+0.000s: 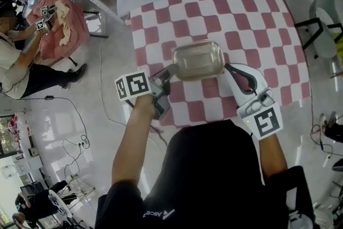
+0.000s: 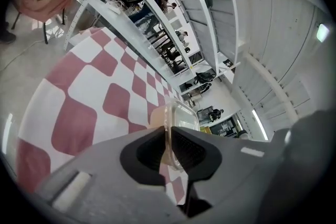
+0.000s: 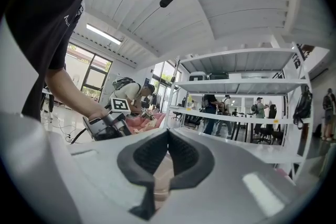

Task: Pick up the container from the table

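A clear plastic container (image 1: 197, 60) with a rounded rectangular rim hangs between my two grippers above the red-and-white checked table (image 1: 257, 24). My left gripper (image 1: 170, 69) is shut on its left rim. In the left gripper view the thin clear rim (image 2: 181, 113) stands edge-on, pinched between the dark pads of the left gripper (image 2: 169, 136). My right gripper (image 1: 228, 68) meets the container's right end. In the right gripper view its jaws (image 3: 168, 136) are closed to a thin line, with a beige part of the container (image 3: 160, 176) showing under them.
A person sits at a pink-covered table (image 1: 61, 19) at the far left. A chair (image 1: 327, 19) stands right of the checked table. Cables (image 1: 80, 142) lie on the floor to the left. White shelving (image 3: 236, 113) and several people fill the background.
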The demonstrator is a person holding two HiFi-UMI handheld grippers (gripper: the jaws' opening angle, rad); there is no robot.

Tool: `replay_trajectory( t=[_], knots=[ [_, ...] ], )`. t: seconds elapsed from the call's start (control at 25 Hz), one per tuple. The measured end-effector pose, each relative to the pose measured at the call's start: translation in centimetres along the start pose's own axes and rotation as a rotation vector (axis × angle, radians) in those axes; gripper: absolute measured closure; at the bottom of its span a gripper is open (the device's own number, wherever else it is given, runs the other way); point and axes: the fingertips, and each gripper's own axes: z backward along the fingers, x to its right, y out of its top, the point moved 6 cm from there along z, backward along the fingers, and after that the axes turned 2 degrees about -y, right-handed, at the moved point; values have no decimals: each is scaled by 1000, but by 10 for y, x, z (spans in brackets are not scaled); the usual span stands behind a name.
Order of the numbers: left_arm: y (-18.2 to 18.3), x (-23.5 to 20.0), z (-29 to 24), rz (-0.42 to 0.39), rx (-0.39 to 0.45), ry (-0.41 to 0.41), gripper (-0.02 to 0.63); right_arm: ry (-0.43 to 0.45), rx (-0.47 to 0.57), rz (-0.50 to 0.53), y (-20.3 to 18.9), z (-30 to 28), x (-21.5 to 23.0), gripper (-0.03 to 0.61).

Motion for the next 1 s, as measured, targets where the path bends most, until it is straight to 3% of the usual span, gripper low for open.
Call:
replay_trajectory(
  t=[0.48, 1.0],
  knots=[
    [-11, 34, 29, -16, 80, -35, 568, -13, 17, -16, 4, 22, -10, 575],
    [-13, 40, 34, -27, 92, -48, 568, -4, 18, -20, 9, 24, -18, 575]
  ],
)
